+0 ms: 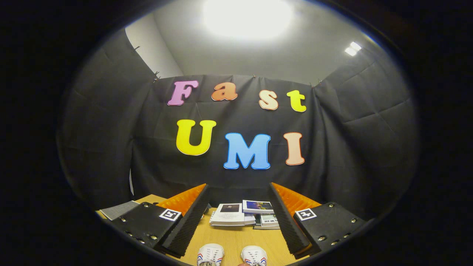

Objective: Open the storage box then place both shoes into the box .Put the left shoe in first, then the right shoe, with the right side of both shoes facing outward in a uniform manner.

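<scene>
Gripper (236,218) fingers spread wide, two white shoes (232,255) on table between them

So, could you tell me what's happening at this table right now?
A person's hand-held gripper is raised over a wooden table, its fingers spread wide and holding nothing. Two white shoes sit side by side on the table between the fingers, close to the camera. Beyond them lies a small pile of books near the black wall. Neither shoe has been picked up yet.
</scene>
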Available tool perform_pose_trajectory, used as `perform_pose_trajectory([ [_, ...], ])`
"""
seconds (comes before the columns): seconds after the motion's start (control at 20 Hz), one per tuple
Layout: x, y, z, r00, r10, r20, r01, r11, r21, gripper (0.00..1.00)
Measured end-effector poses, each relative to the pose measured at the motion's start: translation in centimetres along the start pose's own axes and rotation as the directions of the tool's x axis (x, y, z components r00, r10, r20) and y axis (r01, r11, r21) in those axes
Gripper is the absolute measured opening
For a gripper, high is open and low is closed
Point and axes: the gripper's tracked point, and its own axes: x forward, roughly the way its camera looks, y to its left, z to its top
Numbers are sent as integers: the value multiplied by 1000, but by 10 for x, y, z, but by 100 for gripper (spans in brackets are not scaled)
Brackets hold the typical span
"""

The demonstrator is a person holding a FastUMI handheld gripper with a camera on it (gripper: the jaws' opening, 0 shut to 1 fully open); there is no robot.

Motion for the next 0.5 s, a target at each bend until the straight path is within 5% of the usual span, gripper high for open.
perform_pose_trajectory([
  [0.5, 3, 29, -19, 994, 102, -35, -98, 990, 98, 96],
])
